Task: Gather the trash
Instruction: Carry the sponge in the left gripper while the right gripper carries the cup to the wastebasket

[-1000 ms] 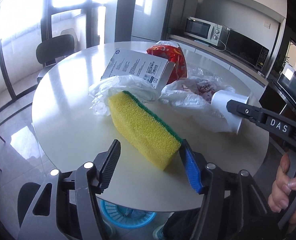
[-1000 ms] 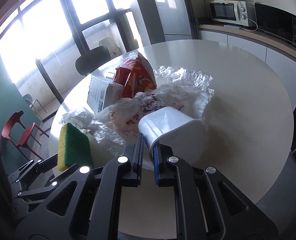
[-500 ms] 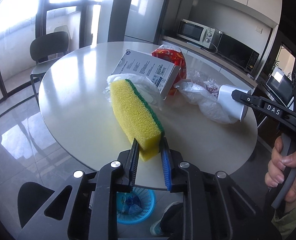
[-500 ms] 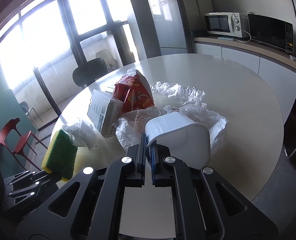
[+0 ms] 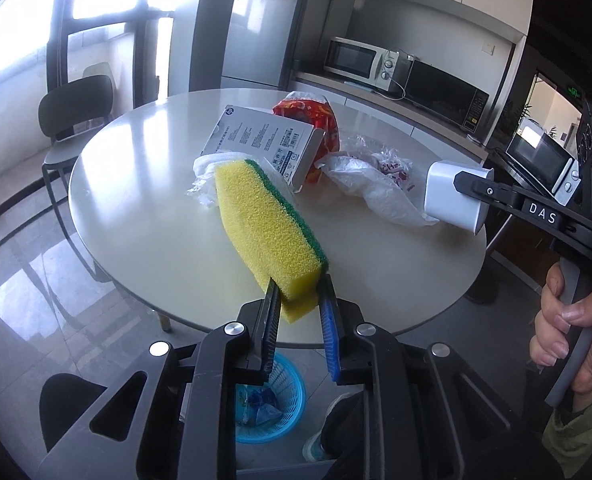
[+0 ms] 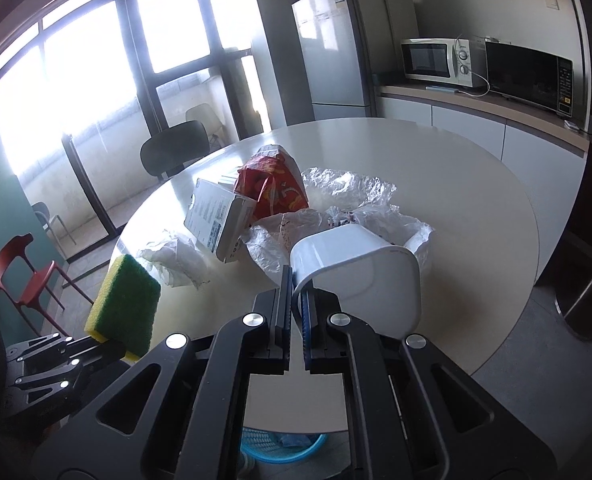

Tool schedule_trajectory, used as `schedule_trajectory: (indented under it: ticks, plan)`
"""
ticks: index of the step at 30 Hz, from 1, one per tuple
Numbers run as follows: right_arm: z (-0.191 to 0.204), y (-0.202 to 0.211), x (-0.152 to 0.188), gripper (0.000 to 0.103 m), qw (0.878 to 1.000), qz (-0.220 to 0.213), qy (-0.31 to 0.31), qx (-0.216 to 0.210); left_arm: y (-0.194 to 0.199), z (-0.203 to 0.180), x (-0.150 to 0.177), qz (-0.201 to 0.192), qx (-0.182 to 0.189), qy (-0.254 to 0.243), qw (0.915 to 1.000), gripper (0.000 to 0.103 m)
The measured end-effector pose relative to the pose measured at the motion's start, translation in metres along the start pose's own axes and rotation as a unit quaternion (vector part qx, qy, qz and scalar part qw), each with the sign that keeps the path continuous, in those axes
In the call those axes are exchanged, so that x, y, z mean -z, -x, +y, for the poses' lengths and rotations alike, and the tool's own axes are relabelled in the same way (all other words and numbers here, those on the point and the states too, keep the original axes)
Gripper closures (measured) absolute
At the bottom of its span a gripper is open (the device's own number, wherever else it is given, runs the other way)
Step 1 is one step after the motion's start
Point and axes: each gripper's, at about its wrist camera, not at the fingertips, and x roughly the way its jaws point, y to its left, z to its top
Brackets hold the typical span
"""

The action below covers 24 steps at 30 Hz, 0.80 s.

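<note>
A yellow sponge (image 5: pixel 268 224) with a green scouring side is squeezed at its near end by my left gripper (image 5: pixel 299 296), lifted above the round table (image 5: pixel 144 216); the sponge (image 6: pixel 126 308) also shows at lower left in the right wrist view. My right gripper (image 6: pixel 296 288) is shut on the rim of a white plastic cup (image 6: pixel 359 264), held off the table; that cup (image 5: pixel 453 200) shows at right in the left wrist view. On the table lie a white box (image 5: pixel 260 140), a red snack bag (image 5: pixel 311 120) and crumpled plastic bags (image 5: pixel 375 180).
A blue mesh basket (image 5: pixel 272 404) with some scraps inside stands on the floor under the table's near edge. A dark chair (image 5: pixel 76 120) is at the far left of the table. A person's hand (image 5: pixel 571 332) grips the right tool's handle. A counter with microwaves (image 6: pixel 439 60) runs behind.
The left jaws went from wide apart around the sponge to squeezing its near end, and lifted it off the table. Both grippers drew back and up from the table, the cup still held.
</note>
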Motion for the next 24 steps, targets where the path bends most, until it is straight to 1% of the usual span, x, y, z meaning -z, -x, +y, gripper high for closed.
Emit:
schedule_trajectory:
  ticks: [6, 12, 17, 20, 22, 24]
  plan:
    - [0.010, 0.021, 0.015, 0.099, 1.000, 0.003, 0.005, -0.001, 0.013, 0.002, 0.004, -0.002, 0.018, -0.007, 0.9998, 0.085]
    - [0.021, 0.044, 0.035, 0.099, 1.000, 0.013, 0.023, -0.001, 0.034, 0.010, 0.025, -0.010, 0.036, -0.013, 0.9992, 0.085]
    - [0.031, 0.062, 0.051, 0.099, 0.999, 0.022, 0.026, -0.006, 0.043, 0.017, 0.035, -0.010, 0.031, -0.029, 0.9990, 0.085]
    - [0.039, 0.071, 0.064, 0.099, 0.999, 0.021, 0.041, -0.005, 0.044, 0.026, 0.040, -0.005, 0.015, -0.031, 0.9994, 0.085]
    - [0.040, 0.075, 0.073, 0.099, 0.999, 0.029, 0.039, -0.005, 0.045, 0.033, 0.043, 0.001, 0.009, -0.029, 0.9995, 0.085]
    - [0.041, 0.077, 0.083, 0.099, 0.998, 0.043, 0.032, -0.015, 0.047, 0.040, 0.047, 0.008, 0.007, -0.026, 0.9996, 0.085]
